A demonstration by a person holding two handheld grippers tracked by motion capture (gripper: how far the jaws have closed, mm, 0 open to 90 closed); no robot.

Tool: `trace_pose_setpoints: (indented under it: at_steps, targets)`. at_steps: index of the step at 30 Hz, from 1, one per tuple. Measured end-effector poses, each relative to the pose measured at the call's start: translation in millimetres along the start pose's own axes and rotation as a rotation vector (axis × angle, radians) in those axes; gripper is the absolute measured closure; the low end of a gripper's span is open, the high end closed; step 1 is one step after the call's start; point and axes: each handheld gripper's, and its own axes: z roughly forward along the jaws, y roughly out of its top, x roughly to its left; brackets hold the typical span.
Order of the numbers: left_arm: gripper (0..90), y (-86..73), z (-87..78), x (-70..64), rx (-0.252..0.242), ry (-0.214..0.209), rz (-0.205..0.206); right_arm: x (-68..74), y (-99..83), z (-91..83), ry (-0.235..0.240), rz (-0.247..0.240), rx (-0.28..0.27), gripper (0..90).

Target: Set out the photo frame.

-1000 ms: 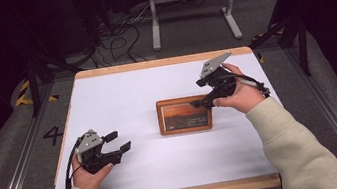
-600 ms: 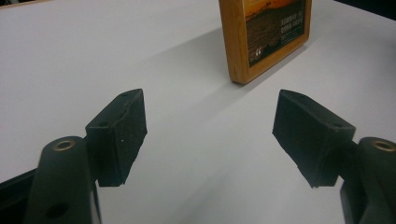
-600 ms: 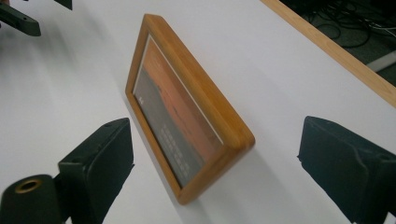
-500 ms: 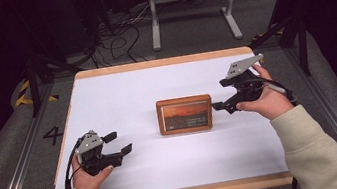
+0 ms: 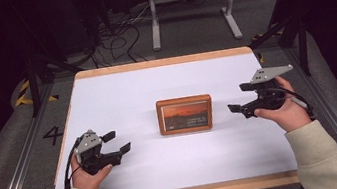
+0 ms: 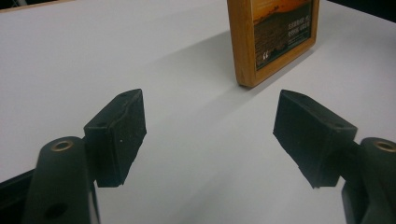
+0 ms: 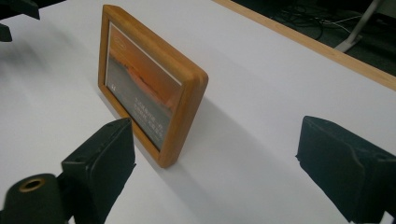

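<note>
White bench [image 5: 120,89] edged in pale wood, dark floor with cables [image 5: 111,29] and grey stand [image 5: 191,0] behind. Wooden frame [image 5: 185,114] upright at mid-bench, between both grippers, touching neither. Right gripper [image 5: 240,98] spread, just beside frame's end; left gripper [image 5: 116,141] spread, well apart. Sunset print and white lettering legible on frame from gripper views [image 7: 154,107].

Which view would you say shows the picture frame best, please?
The high view: the whole frame stands upright mid-table, between both open grippers, touched by neither. The right gripper view shows it close but slanted, with its side edge. The left gripper view cuts off its top.
</note>
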Motion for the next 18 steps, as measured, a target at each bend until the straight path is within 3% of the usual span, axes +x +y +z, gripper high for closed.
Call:
trace_pose_setpoints:
  at_steps: [6,16,18]
  targets:
    - [25.2,0.1,-0.1,-0.8,-0.001,-0.002,-0.002,0.7,-26.1,0.1,-0.015,0.043,-0.025,11.9]
    - [25.1,-0.7,-0.5,-0.3,-0.004,0.004,0.011,3.0,-58.2,9.6,0.015,0.071,-0.038,8.0]
    - [25.1,-1.0,-0.5,0.0,-0.002,0.004,0.013,2.8,-68.7,13.9,0.013,0.094,-0.045,8.0]
